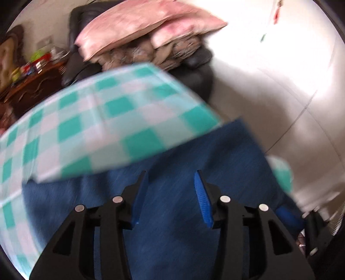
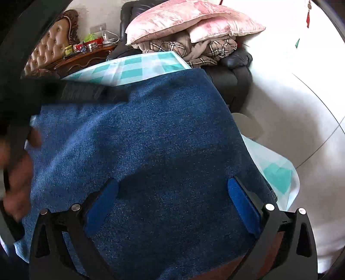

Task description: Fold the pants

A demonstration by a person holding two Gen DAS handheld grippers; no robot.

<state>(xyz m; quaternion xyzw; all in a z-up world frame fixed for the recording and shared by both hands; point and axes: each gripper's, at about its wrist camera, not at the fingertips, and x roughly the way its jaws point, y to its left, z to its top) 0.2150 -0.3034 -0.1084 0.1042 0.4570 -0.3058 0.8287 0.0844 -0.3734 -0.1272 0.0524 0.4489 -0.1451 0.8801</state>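
1. Left wrist view: I am holding my left tool (image 1: 171, 178) just above the blue pants (image 1: 172, 215). Its two blue fingers are standing apart and nothing is between them, so it is open. The picture is blurred. The pants are lying on the bench under a green checked cloth (image 1: 90, 125).

2. Right wrist view: my right tool (image 2: 172, 187) is also wide open and empty, hanging over the pants (image 2: 138, 133), which are looking like one flat, smooth panel.

3. I am judging that a fold is already lying flat and I am between grips. The next move is calling for both tools to come down on an edge of the denim and close there.

4. Counting: one pants, two tools, one checked cloth, two pink pillows (image 2: 194, 19) behind.
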